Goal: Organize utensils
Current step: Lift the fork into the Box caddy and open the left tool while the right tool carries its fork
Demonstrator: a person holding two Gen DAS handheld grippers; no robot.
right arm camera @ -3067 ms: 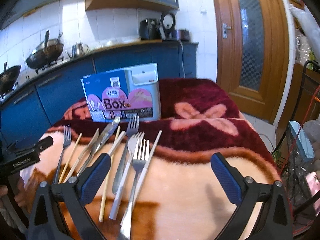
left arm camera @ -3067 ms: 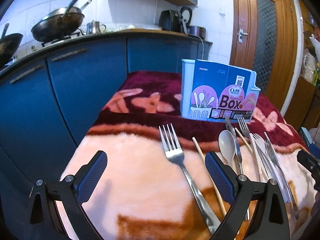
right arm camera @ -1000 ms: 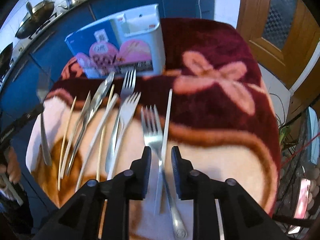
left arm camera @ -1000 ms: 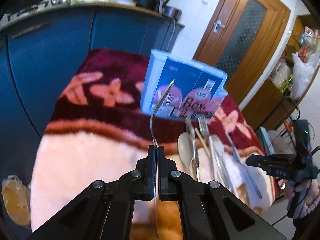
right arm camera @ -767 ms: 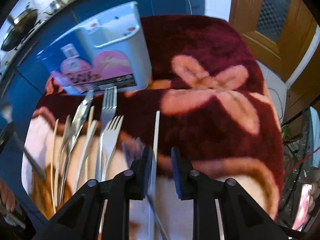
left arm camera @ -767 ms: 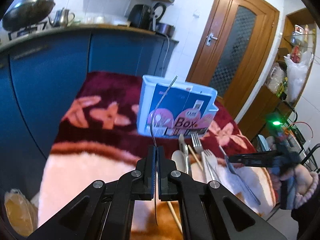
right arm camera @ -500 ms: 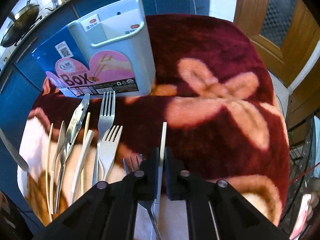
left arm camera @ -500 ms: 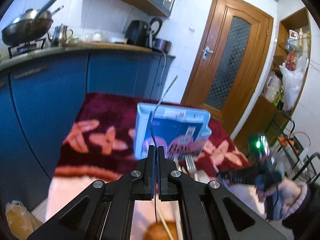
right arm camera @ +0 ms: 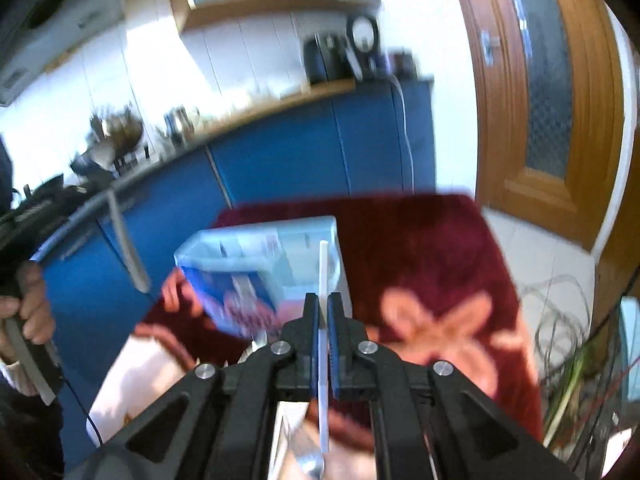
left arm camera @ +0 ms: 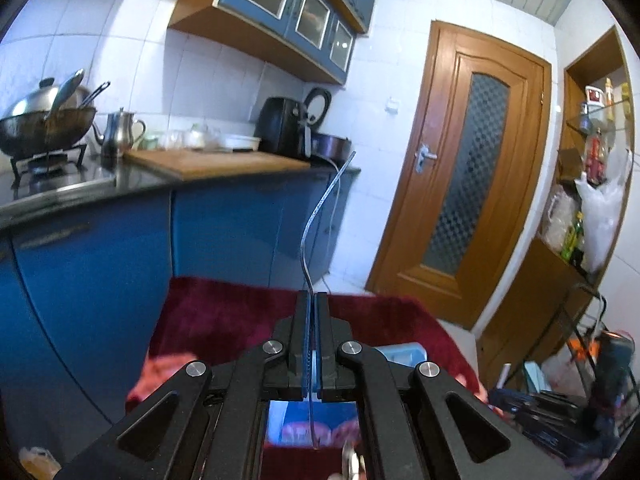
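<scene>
Fork in left tool

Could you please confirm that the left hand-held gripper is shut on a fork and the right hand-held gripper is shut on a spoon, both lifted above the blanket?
Not quite. The right hand-held gripper is shut on a white chopstick, not a spoon, as the right wrist view shows. The rest holds: the left hand-held gripper is shut on a fork, both lifted above the blanket.

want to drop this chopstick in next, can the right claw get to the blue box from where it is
Probably yes. The right claw is shut on the white chopstick, and the blue box stands just ahead of it with its top open. Nothing shows between the chopstick tip and the box, though the view is blurred.
</scene>
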